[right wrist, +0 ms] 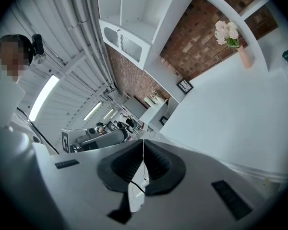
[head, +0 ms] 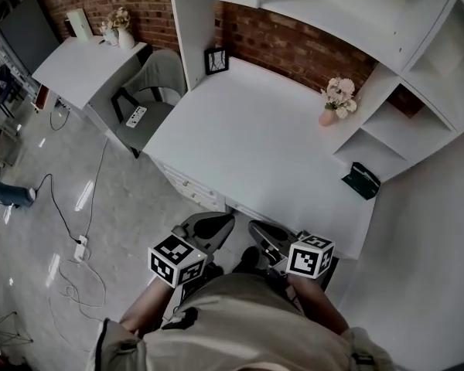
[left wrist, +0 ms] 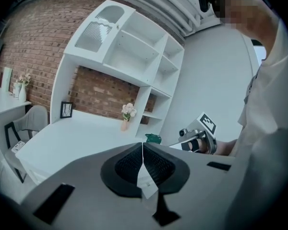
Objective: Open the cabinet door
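1. Hovering at the near edge of the white desk, both grippers sit side by side, tucked close to the person's body.
2. Left gripper: jaws pressed together, nothing between the pads.
3. Right gripper: same story, jaws closed on nothing (only a thin seam shows where the pads meet).
4. Cabinet door: high at the top left of the shelf unit above the desk. It has a ribbed pane, looks closed, and is well apart from both grippers.
5. On the desk, a vase of flowers stands near the right-hand shelves.
6. A picture frame leans at the back by the brick wall.
7. A dark green object rests on the lowest right shelf.
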`<state>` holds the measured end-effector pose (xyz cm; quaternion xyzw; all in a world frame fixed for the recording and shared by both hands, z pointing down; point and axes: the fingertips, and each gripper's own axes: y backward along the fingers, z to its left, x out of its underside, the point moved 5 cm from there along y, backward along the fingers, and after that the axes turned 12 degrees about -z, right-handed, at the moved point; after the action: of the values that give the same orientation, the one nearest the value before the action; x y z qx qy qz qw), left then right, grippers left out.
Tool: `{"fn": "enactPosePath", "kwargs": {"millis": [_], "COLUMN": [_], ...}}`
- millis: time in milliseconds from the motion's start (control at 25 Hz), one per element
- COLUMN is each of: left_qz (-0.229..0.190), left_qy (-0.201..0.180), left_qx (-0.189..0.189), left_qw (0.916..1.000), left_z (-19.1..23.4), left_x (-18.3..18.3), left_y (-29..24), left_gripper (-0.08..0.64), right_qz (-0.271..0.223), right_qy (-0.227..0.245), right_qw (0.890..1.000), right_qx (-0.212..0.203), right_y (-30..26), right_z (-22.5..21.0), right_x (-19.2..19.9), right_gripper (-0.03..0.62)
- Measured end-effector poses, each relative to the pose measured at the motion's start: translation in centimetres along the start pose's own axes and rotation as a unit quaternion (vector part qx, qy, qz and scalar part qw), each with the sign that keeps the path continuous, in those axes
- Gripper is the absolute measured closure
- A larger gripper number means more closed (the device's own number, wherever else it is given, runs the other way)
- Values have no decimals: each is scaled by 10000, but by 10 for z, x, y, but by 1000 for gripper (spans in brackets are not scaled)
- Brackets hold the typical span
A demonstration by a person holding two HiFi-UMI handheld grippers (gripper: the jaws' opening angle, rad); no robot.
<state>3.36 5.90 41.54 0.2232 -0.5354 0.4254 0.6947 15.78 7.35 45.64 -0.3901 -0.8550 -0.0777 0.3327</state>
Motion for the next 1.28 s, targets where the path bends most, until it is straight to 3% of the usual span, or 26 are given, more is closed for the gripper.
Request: {"fn": "enactPosePath", "kwargs": {"millis": [480,840,1040,1280], "left_qz": [186,118,9,-78], "left_qy": [-147,-144,-82,-72], "left_qx": [-266,-498,-589,-305], "left_qw": [9994,9986,9982,9995], "left_z": [-6,2,24,59], "left_x": [-14,-27,-32,-42], "left_y": [-58,-81,-78,-71], "left_gripper": [540,540,540,540], "right_qz": [90,518,549,399], "right_qy": [-95,-105,-110,-59], "right_qw": [9993,9974,9977,9991], "right_qx": [-338,-484,-388,-114], "right_y": [4,1,-13,-42], "right_z": [-40,-58,-64,-60], "right_x": [-51,-61,-63,-68], "right_gripper": [565,565,565,565]}}
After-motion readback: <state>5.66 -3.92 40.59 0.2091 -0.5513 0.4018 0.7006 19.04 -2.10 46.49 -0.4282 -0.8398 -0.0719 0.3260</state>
